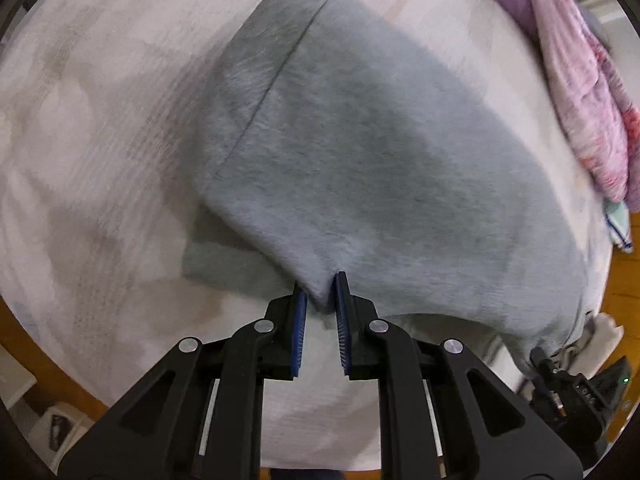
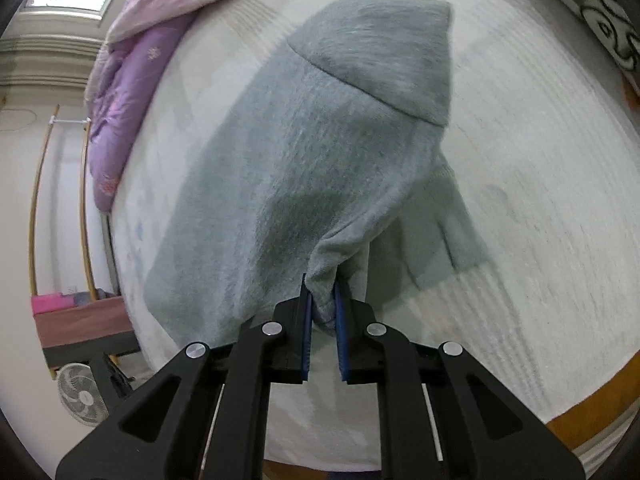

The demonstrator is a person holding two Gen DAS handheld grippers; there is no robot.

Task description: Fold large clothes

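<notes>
A large grey fleece garment [image 1: 360, 140] lies spread on a pale bed sheet [image 1: 100, 120], with a banded hem at its far end. My left gripper [image 1: 321, 286] is shut on a near corner of the garment and lifts it off the sheet. My right gripper [image 2: 321, 294] is shut on another bunched corner of the same garment [image 2: 300, 160], which hangs from the jaws. A sleeve part [image 2: 448, 232] lies flat underneath on the right. The right gripper also shows at the lower right of the left wrist view [image 1: 576, 384].
A pink and purple quilt [image 1: 580, 80] is heaped along the bed's far side, also seen in the right wrist view [image 2: 128, 80]. A wooden bed frame edge [image 2: 592, 408] borders the sheet. A white fan [image 2: 82, 394] and a bench [image 2: 84, 324] stand beside the bed.
</notes>
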